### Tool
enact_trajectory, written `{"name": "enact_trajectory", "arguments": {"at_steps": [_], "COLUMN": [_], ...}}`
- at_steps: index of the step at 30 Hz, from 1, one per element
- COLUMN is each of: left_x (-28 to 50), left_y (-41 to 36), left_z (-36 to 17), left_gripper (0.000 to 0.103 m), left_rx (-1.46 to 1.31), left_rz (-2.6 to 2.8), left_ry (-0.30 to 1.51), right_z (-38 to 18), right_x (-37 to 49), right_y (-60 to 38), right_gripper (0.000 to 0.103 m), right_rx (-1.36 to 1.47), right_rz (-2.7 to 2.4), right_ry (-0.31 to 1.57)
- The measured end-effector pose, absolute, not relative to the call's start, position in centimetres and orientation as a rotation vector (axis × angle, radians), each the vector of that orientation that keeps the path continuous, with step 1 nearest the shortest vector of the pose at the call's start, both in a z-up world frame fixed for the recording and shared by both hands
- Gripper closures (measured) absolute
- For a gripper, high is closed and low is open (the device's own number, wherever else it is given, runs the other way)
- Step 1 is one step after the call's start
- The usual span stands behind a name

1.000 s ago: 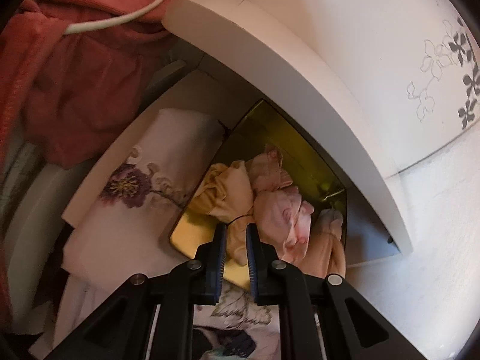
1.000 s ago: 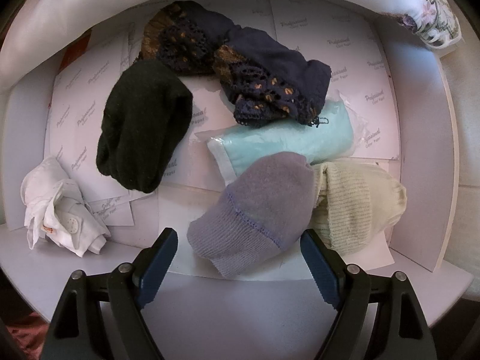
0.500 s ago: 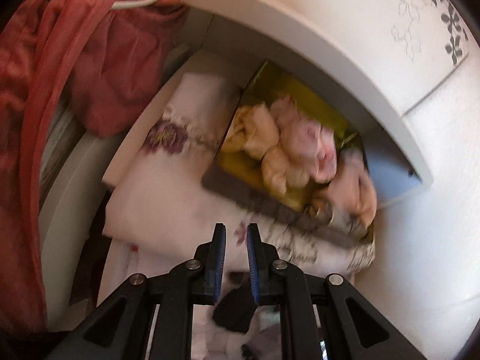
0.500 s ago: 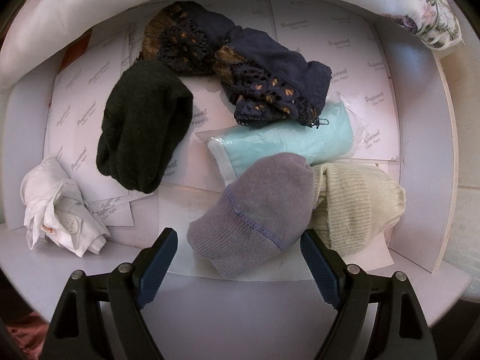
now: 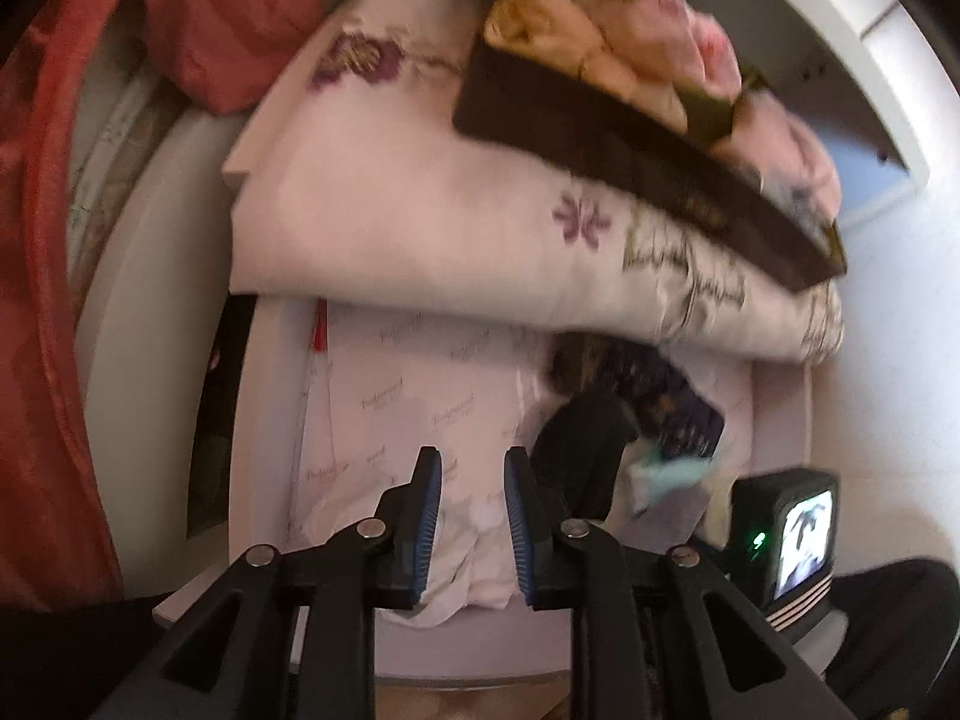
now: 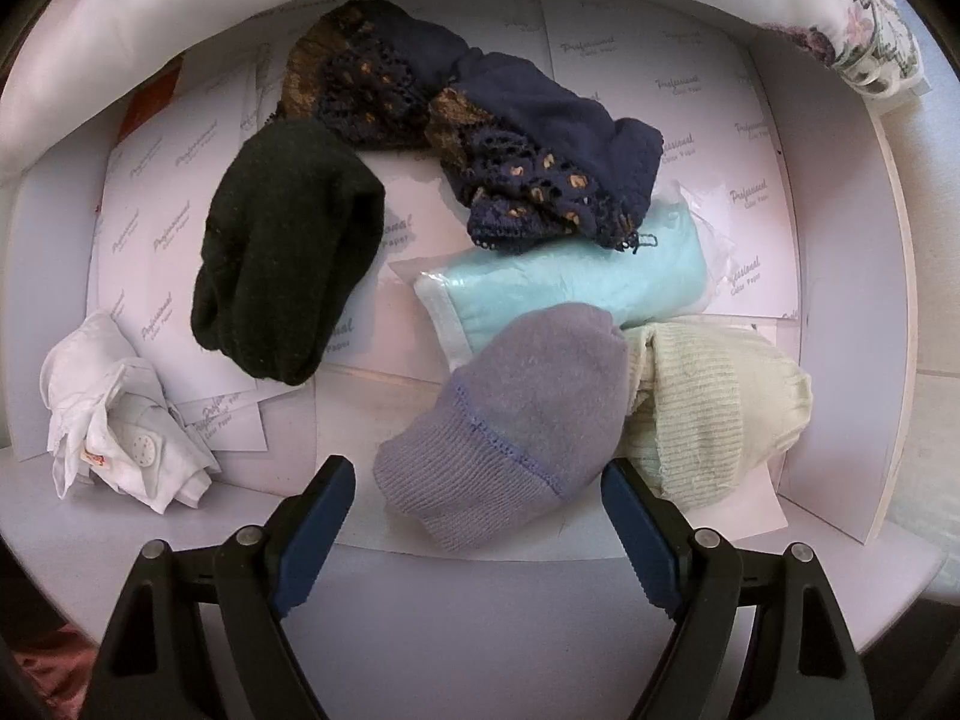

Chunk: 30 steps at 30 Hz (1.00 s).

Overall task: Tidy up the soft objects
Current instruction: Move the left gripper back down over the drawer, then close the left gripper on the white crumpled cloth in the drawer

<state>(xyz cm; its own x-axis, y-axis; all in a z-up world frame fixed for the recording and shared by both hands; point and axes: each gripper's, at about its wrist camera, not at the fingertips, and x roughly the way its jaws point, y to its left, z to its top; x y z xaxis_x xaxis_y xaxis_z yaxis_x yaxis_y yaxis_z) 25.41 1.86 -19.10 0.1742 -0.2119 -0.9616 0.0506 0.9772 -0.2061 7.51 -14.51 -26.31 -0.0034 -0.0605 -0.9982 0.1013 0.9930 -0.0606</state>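
Soft objects lie on the white shelf [image 6: 480,588] under my wide, empty right gripper [image 6: 474,516]: black sock [image 6: 288,252], lavender sock [image 6: 510,420], cream sock [image 6: 714,402], crumpled mask [image 6: 114,414]. Only my left view shows the folded floral bedding [image 5: 450,228] above, bearing 1 tray [image 5: 648,174] of rolled pink cloths [image 5: 660,54]. My left gripper [image 5: 473,516] is opening, nothing between its jaws.
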Motion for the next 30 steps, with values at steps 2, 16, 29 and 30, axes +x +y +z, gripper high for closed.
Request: {"name": "enact_trajectory", "arguments": {"at_steps": [2, 16, 29, 30], "left_x": [25.3, 23.7, 23.0, 23.0], "left_y": [1.4, -0.6, -2.3, -2.5], "left_z": [-20.0, -24.5, -27.4, -27.6], "left_gripper": [0.081, 0.068, 0.061, 0.061], "left_rx": [-0.110, 0.055, 0.194, 0.208], "left_rz": [-0.209, -0.294, -0.313, -0.315], "left_ry": [1.442, 1.682, 1.710, 1.705], "right_z": [-26.3, -26.5, -26.5, -26.4], "right_x": [7.5, 7.4, 7.0, 7.0], "right_y": [-14.5, -14.8, -15.3, -15.3], "right_gripper": [0.018, 0.018, 0.017, 0.017], "right_rx": [0.032, 0.037, 0.047, 0.047], "right_rz": [-0.128, -0.128, -0.137, -0.137], "right_ry": [1.569, 1.572, 1.577, 1.577]}}
